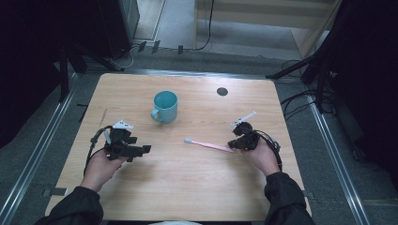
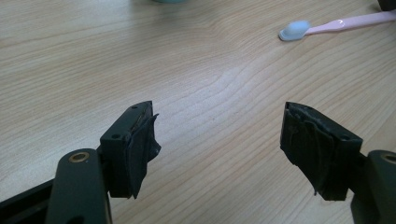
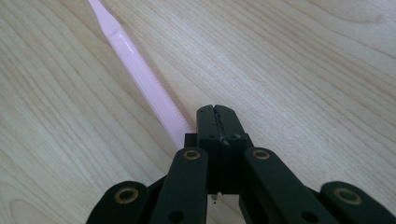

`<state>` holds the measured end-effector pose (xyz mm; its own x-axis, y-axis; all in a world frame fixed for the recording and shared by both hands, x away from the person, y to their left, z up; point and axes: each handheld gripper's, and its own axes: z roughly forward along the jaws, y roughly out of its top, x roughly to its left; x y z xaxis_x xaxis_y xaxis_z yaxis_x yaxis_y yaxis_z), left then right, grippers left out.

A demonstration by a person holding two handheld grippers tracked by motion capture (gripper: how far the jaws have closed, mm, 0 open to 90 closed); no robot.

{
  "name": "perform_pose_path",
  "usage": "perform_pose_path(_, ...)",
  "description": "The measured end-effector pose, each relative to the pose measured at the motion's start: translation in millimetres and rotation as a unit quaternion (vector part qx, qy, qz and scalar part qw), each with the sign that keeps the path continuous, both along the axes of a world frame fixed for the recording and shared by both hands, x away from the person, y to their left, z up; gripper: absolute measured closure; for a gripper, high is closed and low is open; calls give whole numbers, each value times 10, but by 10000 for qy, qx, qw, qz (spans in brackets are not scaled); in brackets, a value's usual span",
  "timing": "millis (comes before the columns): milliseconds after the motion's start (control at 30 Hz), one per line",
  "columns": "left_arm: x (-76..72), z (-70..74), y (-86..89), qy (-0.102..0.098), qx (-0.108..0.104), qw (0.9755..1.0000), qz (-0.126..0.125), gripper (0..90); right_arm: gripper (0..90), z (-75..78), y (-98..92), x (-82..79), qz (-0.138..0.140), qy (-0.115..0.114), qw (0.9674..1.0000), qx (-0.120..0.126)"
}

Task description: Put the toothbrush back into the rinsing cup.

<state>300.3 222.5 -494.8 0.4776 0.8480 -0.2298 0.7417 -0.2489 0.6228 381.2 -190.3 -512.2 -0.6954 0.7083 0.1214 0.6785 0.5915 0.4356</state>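
A pale wooden tabletop (image 1: 187,187) is seen from above, with a person's two forearms in dark sleeves entering from the near edge. The left tool (image 1: 141,150) is held low over the left part of the tabletop, and in the left gripper view its two black jaws are spread wide apart with only bare wood grain between them. The right tool (image 1: 231,144) is held at the right side, its jaws pressed together; in the right gripper view the left tool's counterpart, the right tool (image 3: 217,112), is seen shut beside the handle end of a pink toothbrush (image 1: 209,145), though it cannot be told whether the handle is actually pinched. The toothbrush lies flat near the middle of the tabletop, its white-bristled head pointing toward the left tool and its handle reaching to the right tool. A teal mug (image 1: 165,106) stands upright farther back, well apart from both tools, its handle turned toward the person's left. A small dark round disc (image 1: 222,91) is set in the far part of the tabletop.
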Motion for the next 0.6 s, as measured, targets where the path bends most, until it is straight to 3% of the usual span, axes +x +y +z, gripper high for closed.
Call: perform_pose_path(600, 32, 4, -18, -17, -2, 10000, -57, 258, 899, 2, 87, -138, 285, 106, 9995, -32)
